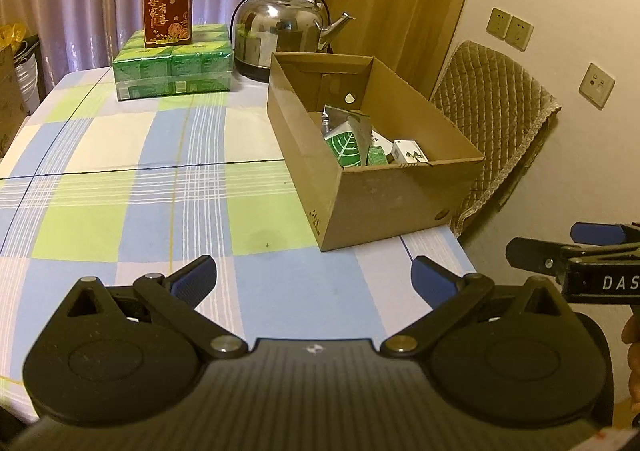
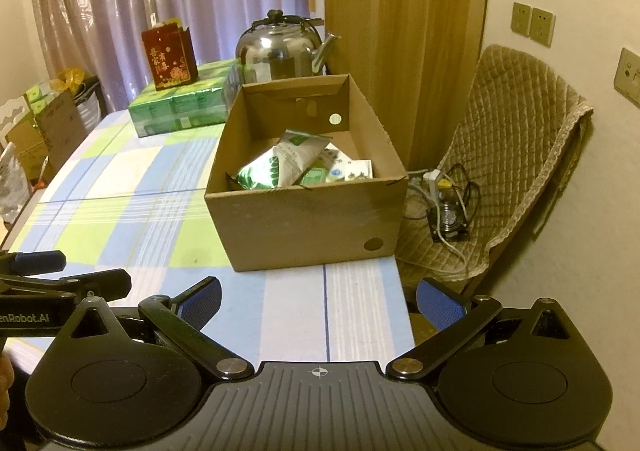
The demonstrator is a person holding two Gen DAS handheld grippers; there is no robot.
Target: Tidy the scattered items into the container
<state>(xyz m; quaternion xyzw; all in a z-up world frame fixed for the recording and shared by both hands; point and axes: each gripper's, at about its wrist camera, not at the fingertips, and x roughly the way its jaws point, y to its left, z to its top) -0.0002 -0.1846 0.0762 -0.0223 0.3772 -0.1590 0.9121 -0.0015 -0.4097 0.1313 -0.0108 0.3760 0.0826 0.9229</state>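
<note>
Checked tablecloth (image 1: pixel 120 179): box (image 1: pixel 360 195) beyond both spread tools (image 1: pixel 314 277).

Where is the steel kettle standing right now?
In both wrist views the steel kettle stands at the far end of the table, just behind the cardboard box and right of the green tissue packs.

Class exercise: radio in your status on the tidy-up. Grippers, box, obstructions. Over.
Left gripper open, empty. Right gripper open, empty. Cardboard box holds green packets; checked tablecloth near it shows no loose items. Nothing blocking.
</note>
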